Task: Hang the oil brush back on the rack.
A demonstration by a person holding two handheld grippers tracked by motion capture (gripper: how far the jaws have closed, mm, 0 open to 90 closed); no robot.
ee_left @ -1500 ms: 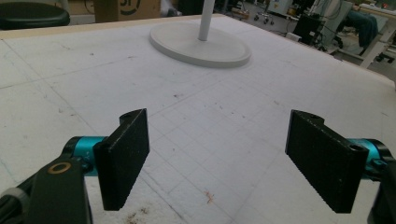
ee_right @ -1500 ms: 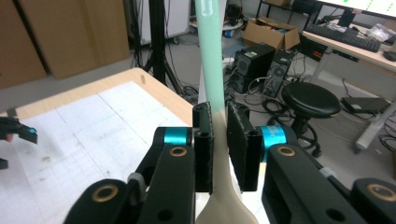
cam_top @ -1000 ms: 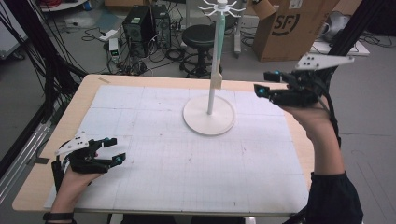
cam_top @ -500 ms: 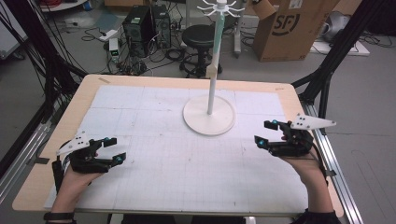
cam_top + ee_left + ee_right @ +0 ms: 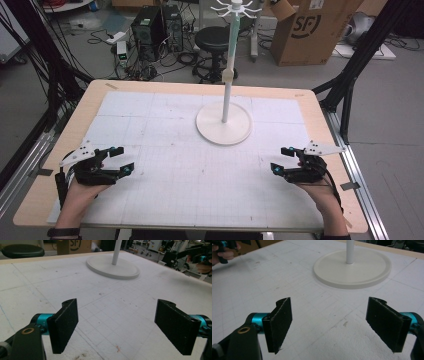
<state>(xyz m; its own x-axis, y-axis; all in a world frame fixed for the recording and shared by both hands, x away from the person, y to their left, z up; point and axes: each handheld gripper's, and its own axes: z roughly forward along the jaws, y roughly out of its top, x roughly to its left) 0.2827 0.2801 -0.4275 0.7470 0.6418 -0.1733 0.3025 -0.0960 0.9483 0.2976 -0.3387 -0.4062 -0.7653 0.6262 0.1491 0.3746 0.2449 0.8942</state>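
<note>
- Left claw [image 5: 122,160] and right claw [image 5: 282,159], both spread apart and holding nothing, rest near the bench's front corners.
- Likely a resting pose; the next move calls for reaching toward the white round-based hook stand [image 5: 223,124] near the bench's rear edge.

Overhead view; two low claw-mounted cameras

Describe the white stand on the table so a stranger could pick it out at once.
Start at the wooden table with its white gridded mat. Toward the far middle of the mat rests a round, flat white disc base with a thin white pole rising upright from its centre. It stands alone, beyond both open black tongs.
</note>
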